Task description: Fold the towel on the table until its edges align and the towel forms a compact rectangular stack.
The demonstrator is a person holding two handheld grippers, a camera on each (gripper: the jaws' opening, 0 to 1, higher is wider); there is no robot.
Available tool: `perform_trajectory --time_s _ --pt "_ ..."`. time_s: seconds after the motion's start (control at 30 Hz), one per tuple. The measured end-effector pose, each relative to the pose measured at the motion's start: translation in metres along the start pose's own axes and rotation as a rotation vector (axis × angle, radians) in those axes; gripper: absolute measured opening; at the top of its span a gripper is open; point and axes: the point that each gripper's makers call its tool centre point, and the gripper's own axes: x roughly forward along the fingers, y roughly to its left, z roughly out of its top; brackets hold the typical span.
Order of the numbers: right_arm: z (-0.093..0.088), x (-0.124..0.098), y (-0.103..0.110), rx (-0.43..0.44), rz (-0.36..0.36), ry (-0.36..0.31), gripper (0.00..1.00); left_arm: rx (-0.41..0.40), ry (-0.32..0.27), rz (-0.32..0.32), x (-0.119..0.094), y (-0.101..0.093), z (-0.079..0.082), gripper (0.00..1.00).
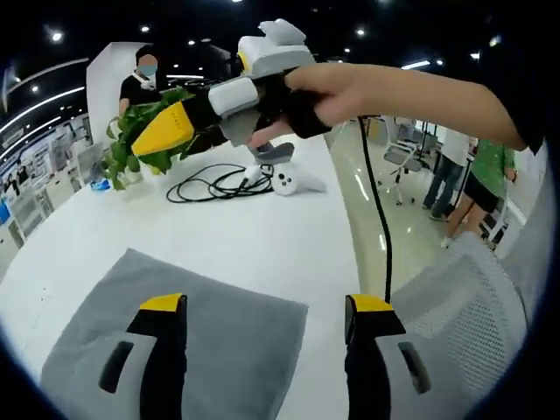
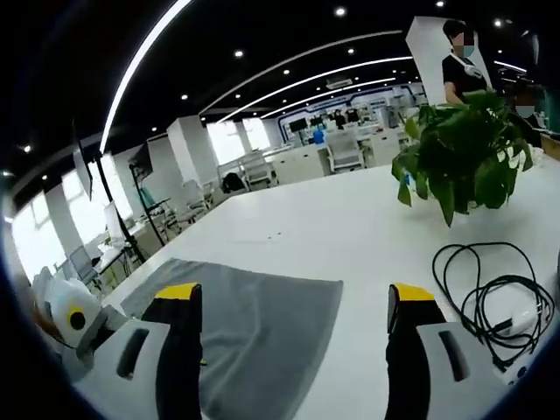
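In the left gripper view, our left gripper (image 1: 267, 319) has its yellow-tipped jaws spread wide at the bottom of the frame, holding nothing. Under and between them lies the towel (image 1: 227, 328), grey, flat and finely textured, filling the lower left; its far edge runs straight and one corner points toward lower centre. It rests on the white table (image 1: 254, 236). Across the top of the frame a hand (image 1: 337, 96) carries our right gripper (image 1: 166, 131), whose yellow tip points left, above the table; we cannot tell from here how its jaws stand. Beyond it, in the upper middle, sit a black cable (image 1: 214, 184) in loose coils, a white controller (image 1: 293, 179) just beside it, and a plant (image 1: 140, 140) at upper left. A mesh chair (image 1: 464, 297) fills the lower right.

In the right gripper view, our right gripper (image 2: 293, 319) has its jaws wide apart and empty. The towel (image 2: 254, 319) spreads smooth between them, lower left of centre, one corner toward the middle of the frame. Our left gripper (image 2: 66, 328) peeks in at the lower left edge. The plant (image 2: 464, 153) stands upper right, the cable (image 2: 494, 293) below it.
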Motion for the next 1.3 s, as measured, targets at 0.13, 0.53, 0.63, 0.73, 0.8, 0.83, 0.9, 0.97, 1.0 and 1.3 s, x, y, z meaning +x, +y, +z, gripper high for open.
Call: perform_trajectory --time_s 0.13,0.53,0.63,0.73,0.8,0.83,0.9,0.97,1.0,1.3 --pt "-0.005 0.011 -0.007 0.005 -0.008 0.014 0.87 0.016 0.017 0.007 0.012 0.002 -0.008 0.71" --pt "-0.016 0.039 -0.034 -0.039 -0.077 0.049 0.85 0.066 0.034 -0.035 0.043 -0.016 -0.017 0.62" --pt "-0.020 0.046 -0.036 -0.040 -0.072 0.062 0.85 0.097 0.051 -0.056 0.050 -0.024 -0.022 0.60" --pt "-0.021 0.053 -0.037 -0.054 -0.078 0.062 0.84 0.136 0.037 -0.073 0.055 -0.029 -0.023 0.54" --pt "-0.021 0.057 -0.038 -0.058 -0.078 0.065 0.84 0.128 0.046 -0.094 0.059 -0.033 -0.025 0.52" --pt "-0.022 0.059 -0.039 -0.054 -0.078 0.068 0.84 0.117 0.043 -0.101 0.061 -0.034 -0.025 0.52" --pt "-0.022 0.064 -0.039 -0.053 -0.074 0.069 0.84 0.107 0.040 -0.106 0.063 -0.036 -0.025 0.51" --pt "-0.022 0.068 -0.039 -0.055 -0.072 0.071 0.84 0.103 0.034 -0.110 0.064 -0.037 -0.024 0.47" --pt "-0.023 0.070 -0.039 -0.056 -0.069 0.072 0.84 0.098 0.029 -0.119 0.066 -0.038 -0.023 0.45" --pt "-0.033 0.085 -0.042 -0.043 -0.056 0.088 0.83 0.063 0.073 -0.175 0.081 -0.046 -0.042 0.32"
